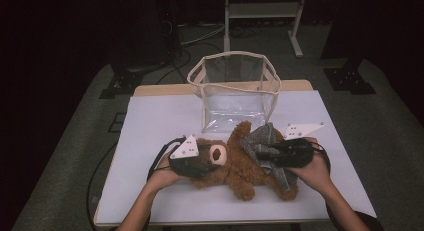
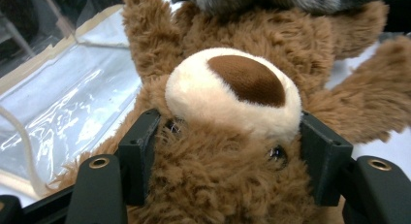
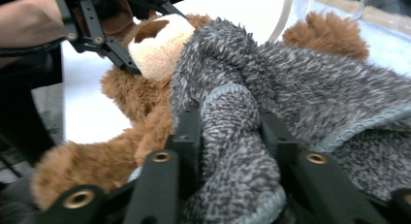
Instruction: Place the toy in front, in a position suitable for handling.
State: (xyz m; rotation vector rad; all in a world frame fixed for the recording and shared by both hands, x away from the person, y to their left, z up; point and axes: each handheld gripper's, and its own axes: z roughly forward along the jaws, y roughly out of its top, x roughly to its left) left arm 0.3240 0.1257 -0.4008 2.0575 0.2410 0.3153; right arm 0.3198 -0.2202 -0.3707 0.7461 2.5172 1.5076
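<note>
White tabletop (image 1: pixel 150 121): left gripper (image 2: pixel 228 151) clamps teddy bear's (image 1: pixel 235 166) half-hidden head, right gripper (image 3: pixel 228 136) pinches its grey garment (image 3: pixel 300 83)

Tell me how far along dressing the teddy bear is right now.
Partly done: the grey garment already drapes the teddy bear's torso. In hand: the left gripper clamps the bear's head, the right gripper pinches a fold of the garment. Left: the garment looks bunched, not yet pulled straight over the body.
</note>
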